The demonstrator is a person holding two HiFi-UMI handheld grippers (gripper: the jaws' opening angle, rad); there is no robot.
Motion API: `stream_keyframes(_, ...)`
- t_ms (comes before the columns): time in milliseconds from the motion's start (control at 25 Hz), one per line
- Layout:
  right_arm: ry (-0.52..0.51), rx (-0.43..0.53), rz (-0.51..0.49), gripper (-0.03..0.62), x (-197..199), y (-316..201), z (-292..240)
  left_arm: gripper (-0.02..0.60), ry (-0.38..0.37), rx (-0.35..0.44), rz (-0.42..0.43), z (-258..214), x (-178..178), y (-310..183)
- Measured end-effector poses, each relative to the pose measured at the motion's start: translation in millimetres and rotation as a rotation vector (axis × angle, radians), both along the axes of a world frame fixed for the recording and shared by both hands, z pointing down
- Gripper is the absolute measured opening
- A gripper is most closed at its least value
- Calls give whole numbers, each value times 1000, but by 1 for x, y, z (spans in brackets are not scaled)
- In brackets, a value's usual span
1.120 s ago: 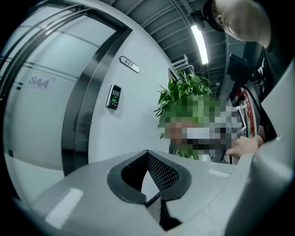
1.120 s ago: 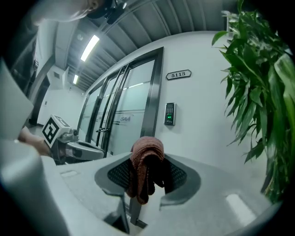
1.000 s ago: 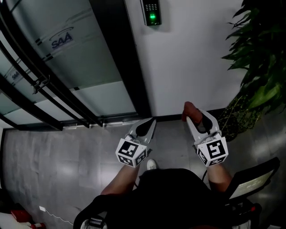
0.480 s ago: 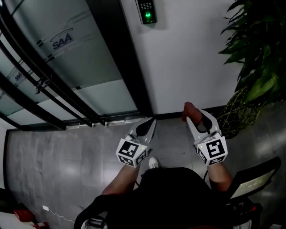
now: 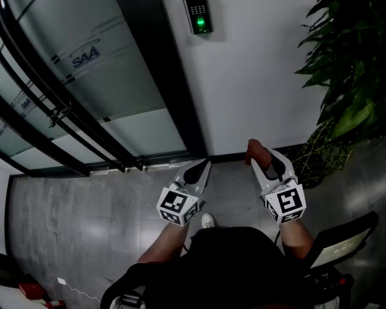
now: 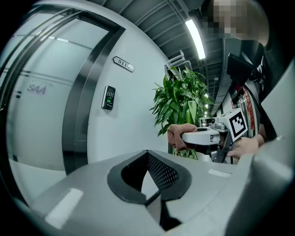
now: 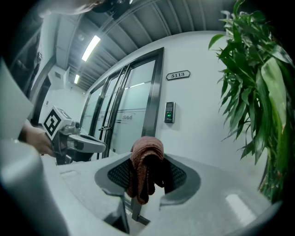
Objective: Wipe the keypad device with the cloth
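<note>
**Getting the cloth up to that wall keypad**

So we're standing at the door with the right gripper (image 5: 265,158) down around waist level. Its fingers are clamped on a reddish-brown cloth (image 7: 145,162) that's bunched up and droops over the tips. The left gripper (image 5: 201,167) is beside it, fingers together with nothing in them.

The keypad device (image 5: 199,15) sits high on the white wall (image 5: 259,78), just right of the dark door frame (image 5: 172,90) and well apart from both grippers. By our reckoning the wipe hasn't begun, and the step in hand is the lift and reach.

Our take on doing it well:
- Raise the right one so the loose wad of cloth meets the face first, not the hard tips.
- Press lightly and stroke top to bottom. Go gentle, since the buttons could get pushed.
- Keep the left one out of the way, and mind the plant (image 5: 353,72) leaves on the right.

The device itself is a small dark upright box with number keys up top and a glowing green patch below. It looks rigid and fixed to the wall, so we'd guess it won't shift under the cloth.
</note>
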State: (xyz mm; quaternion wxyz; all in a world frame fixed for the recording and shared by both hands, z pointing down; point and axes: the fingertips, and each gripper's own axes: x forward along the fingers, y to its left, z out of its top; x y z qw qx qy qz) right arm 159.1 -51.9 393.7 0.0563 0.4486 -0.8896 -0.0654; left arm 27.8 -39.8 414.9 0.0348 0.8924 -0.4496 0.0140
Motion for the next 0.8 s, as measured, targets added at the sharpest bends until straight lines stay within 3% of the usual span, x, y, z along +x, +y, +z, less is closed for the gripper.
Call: stream_keyframes(800, 5, -3, -1, 144, 0, -2, 2, 17, 5, -4, -2, 2, -1, -1)
